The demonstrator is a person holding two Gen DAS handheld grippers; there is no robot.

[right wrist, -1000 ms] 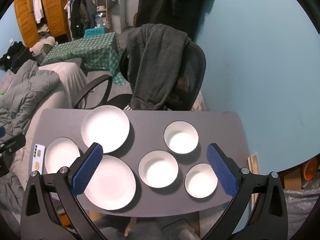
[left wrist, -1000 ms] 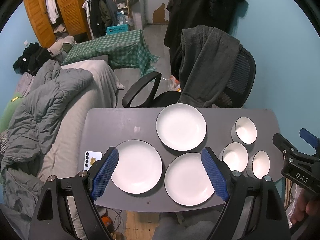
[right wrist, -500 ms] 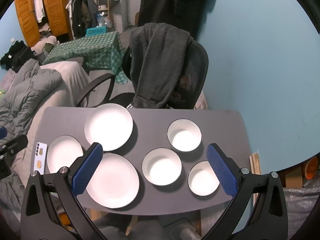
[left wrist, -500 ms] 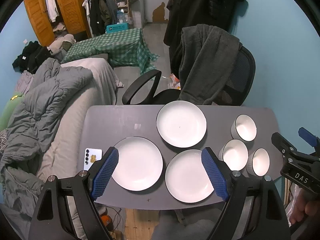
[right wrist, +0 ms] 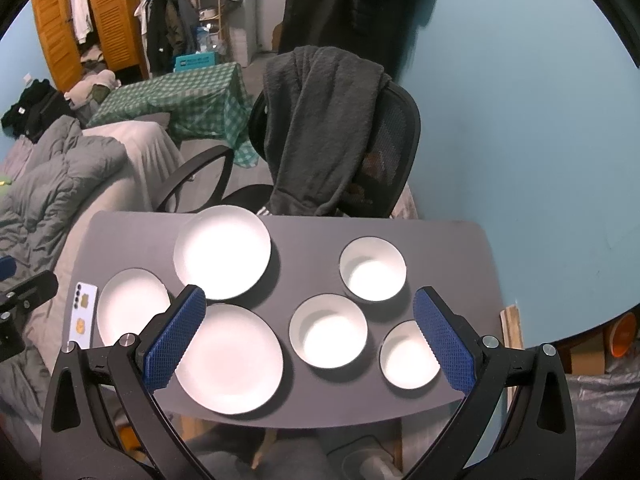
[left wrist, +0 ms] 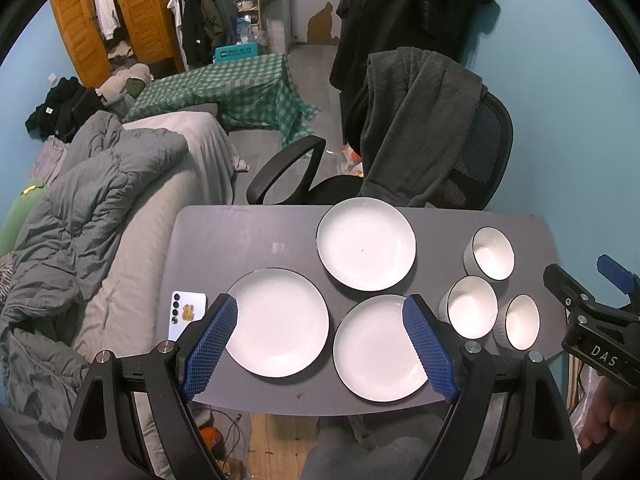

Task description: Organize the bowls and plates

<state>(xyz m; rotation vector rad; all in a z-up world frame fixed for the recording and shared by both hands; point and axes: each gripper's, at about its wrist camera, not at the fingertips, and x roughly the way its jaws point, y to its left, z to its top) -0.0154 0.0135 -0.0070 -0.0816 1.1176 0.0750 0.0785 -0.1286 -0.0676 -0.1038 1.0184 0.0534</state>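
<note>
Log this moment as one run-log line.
stage: pre-grasp | left tool: open, empty, above plates | right tool: open, empty, above bowls | table: three plates, three bowls, all unstacked

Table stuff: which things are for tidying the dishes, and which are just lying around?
For the job:
three white plates
three white bowls

Just lying about:
phone at the table's left edge
grey garment draped over the office chair
</note>
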